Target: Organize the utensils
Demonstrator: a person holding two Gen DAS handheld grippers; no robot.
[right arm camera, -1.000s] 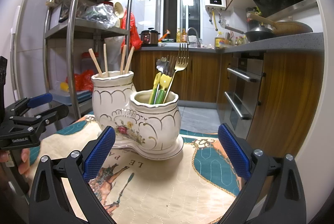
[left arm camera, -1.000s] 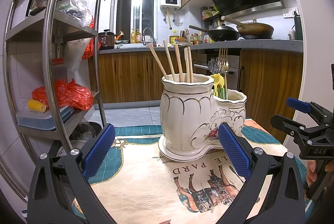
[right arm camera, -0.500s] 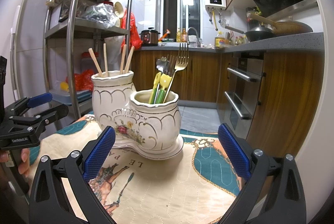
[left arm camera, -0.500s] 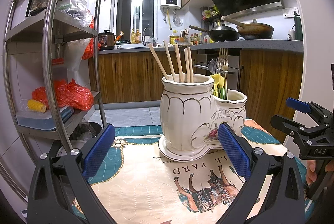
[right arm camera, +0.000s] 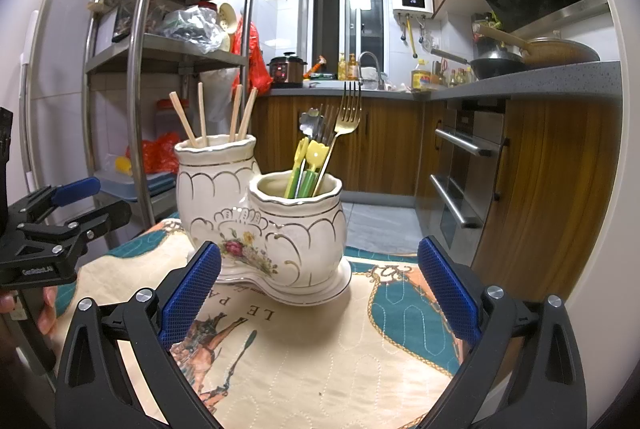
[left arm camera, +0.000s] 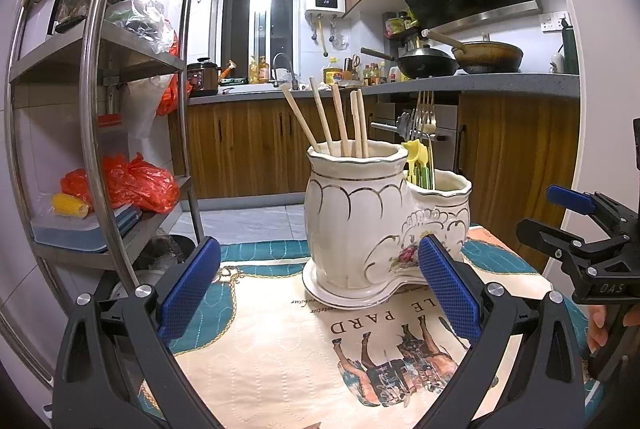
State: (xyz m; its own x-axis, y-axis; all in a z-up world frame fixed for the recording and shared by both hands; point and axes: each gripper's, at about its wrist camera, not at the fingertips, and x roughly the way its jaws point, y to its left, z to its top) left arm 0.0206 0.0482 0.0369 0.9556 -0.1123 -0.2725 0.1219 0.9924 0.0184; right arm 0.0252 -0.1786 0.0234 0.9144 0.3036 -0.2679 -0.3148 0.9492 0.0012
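Left wrist view: left hand-held gripper (left arm camera: 318, 291) hovering released, empty. Right hand-held gripper (right arm camera: 318, 293) likewise. Ceramic holder (right arm camera: 264, 221) resting centrally on tabletop (right arm camera: 320, 361), keeping chopsticks (left arm camera: 340, 121) and forks (right arm camera: 346, 121) sorted into 2 compartments.

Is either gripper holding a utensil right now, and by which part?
Nothing is held. The left gripper and right gripper are both open and empty, short of the ceramic holder.

Black left gripper (left arm camera: 318, 293), blue ribbed pads (left arm camera: 188, 287), silver screws.
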